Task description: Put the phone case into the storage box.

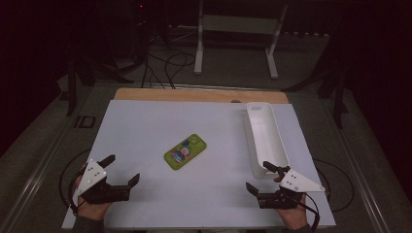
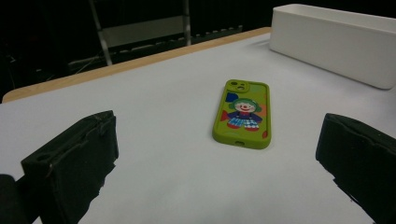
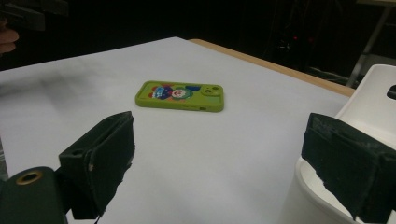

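- Two grippers sit at the near edge of the white surface in our high view: our left gripper at the near left and our right gripper at the near right, both with jaws spread wide and nothing between them.
- In the same view the green phone case lies flat near the middle of the surface, well apart from both grippers, and a long white tray stands along the right side, just beside our right gripper.
- In our left gripper view the jaws stand far apart and empty; the green phone case lies ahead between them, clown picture up, with the white tray beyond it at the right.
- In our right gripper view the jaws are likewise wide open and hold nothing; the green phone case lies ahead on the surface, and the rim of the white tray is close beside the right jaw.
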Available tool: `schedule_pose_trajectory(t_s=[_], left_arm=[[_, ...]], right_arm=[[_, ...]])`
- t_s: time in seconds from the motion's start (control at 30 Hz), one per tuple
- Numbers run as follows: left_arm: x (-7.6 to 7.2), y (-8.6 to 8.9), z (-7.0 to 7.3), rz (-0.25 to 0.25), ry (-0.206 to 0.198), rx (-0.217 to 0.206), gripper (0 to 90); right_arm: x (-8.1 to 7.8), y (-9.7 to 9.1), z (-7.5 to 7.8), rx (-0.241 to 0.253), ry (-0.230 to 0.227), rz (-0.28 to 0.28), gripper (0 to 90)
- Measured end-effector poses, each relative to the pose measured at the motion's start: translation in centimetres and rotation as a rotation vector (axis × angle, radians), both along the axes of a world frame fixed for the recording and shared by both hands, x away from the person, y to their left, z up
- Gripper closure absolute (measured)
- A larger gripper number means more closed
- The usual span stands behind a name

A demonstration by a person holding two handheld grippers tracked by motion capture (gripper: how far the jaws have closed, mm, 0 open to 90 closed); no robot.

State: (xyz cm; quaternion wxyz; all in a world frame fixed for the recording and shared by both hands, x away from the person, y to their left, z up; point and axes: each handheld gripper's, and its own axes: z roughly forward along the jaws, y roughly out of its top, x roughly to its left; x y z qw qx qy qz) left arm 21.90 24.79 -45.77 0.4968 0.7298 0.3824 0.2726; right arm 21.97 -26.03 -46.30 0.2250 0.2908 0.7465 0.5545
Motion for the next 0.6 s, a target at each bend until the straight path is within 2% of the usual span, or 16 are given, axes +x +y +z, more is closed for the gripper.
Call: schedule_pose_trajectory(t_s=[0.23, 0.37, 0.6], left_arm=[[0.11, -0.44, 0.04, -0.008, 0.01, 0.013, 0.0], [0.16, -0.48, -0.02, -0.004, 0.015, 0.004, 0.0], [0.19, -0.99, 0.07, -0.01, 0.024, 0.013, 0.0]], right_arm=[[-0.03, -0.27, 0.12, 0.021, -0.006, -0.011, 9.3], [0.1, -0.17, -0.05, 0.012, -0.005, -0.011, 9.3], [0.07, 0.16, -0.09, -0.004, -0.002, -0.011, 9.3]])
